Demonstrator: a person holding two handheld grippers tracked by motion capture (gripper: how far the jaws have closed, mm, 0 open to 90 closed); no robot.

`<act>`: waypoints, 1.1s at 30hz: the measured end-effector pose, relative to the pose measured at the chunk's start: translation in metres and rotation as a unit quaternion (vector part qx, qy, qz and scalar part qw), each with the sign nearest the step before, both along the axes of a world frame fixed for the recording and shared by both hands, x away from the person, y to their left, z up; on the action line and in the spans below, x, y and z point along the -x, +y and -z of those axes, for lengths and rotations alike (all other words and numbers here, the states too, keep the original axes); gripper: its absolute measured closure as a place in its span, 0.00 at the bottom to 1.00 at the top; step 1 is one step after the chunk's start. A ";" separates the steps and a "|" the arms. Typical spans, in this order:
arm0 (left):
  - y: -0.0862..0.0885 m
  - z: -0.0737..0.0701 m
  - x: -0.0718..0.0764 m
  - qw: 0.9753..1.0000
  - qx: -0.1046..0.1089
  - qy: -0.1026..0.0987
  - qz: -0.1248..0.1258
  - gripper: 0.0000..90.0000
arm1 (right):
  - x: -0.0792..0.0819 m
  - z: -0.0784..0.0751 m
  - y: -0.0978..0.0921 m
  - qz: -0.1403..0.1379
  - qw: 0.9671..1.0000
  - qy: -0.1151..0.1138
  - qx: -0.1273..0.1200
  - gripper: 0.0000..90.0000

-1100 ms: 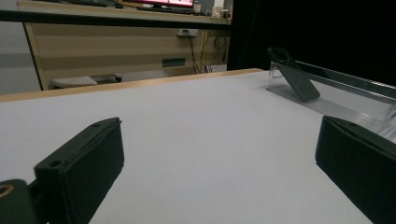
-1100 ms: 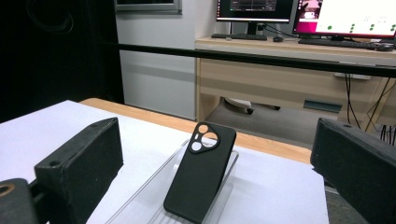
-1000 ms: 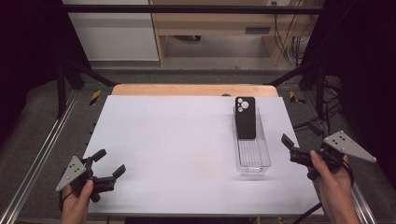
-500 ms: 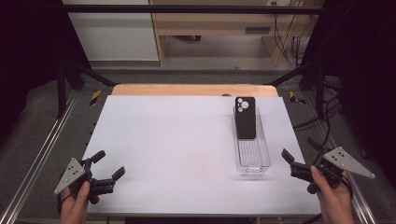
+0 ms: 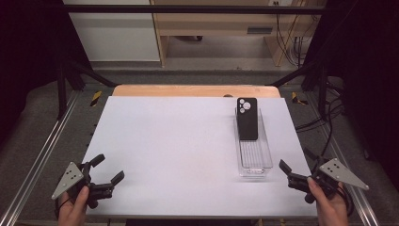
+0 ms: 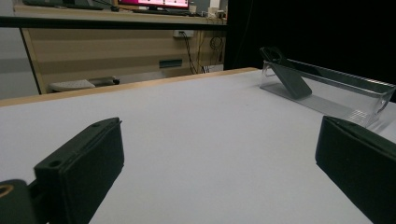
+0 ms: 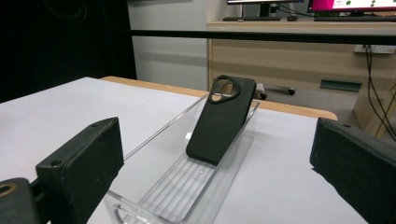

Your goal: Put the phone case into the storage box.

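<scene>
Left gripper (image 5: 104, 170) low at near-left, fingers apart; right gripper (image 5: 297, 165) near-right, fingers apart.

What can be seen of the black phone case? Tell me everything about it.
The phone case is matte black, apparently soft plastic or rubber, with a raised camera cutout at its top holding round openings. It is empty and lies in the far end of a clear tray, tilted: its lower edge rests on the ribbed tray floor and its top leans on the far rim. The tray sits on the right side of the white table. Neither gripper touches it.
</scene>
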State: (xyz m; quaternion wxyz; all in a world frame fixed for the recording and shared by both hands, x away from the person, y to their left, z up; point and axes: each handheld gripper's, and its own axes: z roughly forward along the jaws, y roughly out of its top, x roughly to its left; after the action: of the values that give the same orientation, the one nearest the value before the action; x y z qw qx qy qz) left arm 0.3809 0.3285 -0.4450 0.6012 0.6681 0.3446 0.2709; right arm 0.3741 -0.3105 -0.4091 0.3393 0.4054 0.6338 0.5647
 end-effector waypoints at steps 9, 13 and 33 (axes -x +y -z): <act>-0.001 0.000 0.000 1.000 -0.002 -0.001 0.003 0.01 | 0.002 0.014 0.016 -0.030 1.000 0.001 0.001 0.03; -0.002 0.000 0.000 1.000 -0.002 -0.001 0.006 0.01 | 0.000 0.019 0.024 -0.042 0.999 0.003 0.003 0.03; -0.002 0.000 -0.001 1.000 -0.006 -0.002 0.008 0.01 | -0.019 0.025 0.066 -0.080 0.997 0.000 0.004 0.04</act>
State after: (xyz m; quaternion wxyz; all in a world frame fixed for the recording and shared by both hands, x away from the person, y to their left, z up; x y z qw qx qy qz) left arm 0.3815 0.3260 -0.4450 0.5998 0.6742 0.3363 0.2694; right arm 0.3928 -0.2442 -0.4338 0.2943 0.3519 0.6666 0.5876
